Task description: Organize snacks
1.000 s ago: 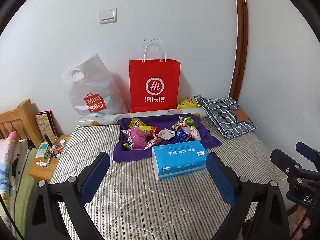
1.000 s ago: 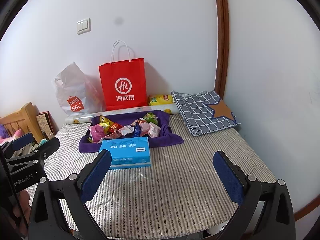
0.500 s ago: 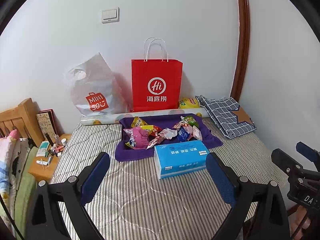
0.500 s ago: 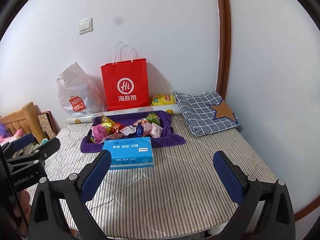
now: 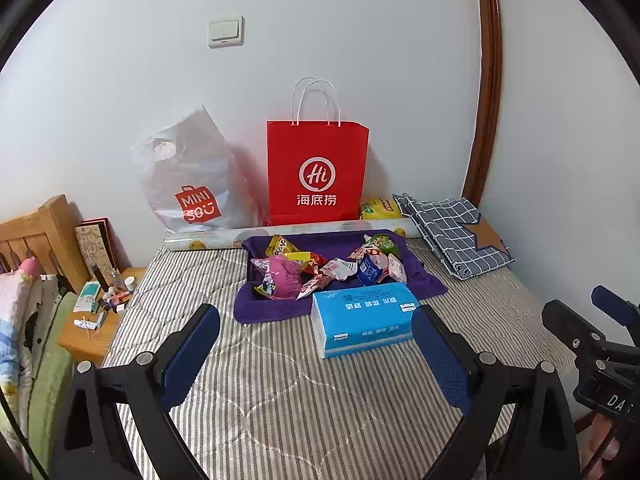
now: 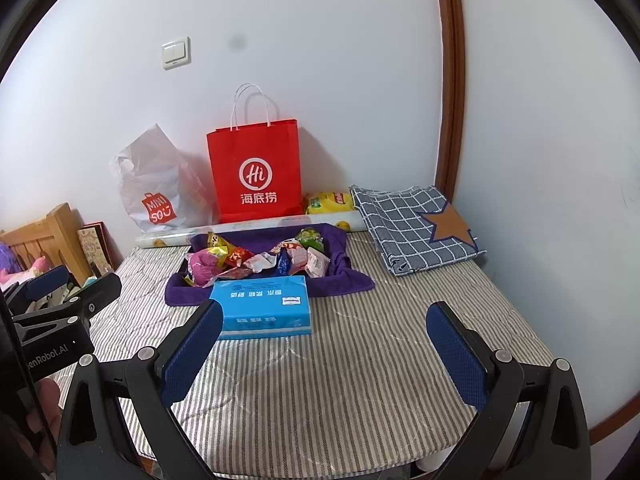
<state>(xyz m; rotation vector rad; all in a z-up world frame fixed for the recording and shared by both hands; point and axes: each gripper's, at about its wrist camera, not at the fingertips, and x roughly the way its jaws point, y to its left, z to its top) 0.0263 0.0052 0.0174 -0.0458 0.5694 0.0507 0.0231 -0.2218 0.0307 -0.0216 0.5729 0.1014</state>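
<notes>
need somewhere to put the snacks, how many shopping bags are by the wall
2. The red paper bag stands upright against the wall behind the snacks; the white plastic bag leans beside it, to its left. Nothing suggests another bag hidden behind them.

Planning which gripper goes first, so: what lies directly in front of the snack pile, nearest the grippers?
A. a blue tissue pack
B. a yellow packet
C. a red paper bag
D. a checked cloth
A: the blue tissue pack lies on the striped mattress just before the snacks.

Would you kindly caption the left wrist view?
Open left gripper faces blue tissue pack and snack packets on purple cloth.
</notes>
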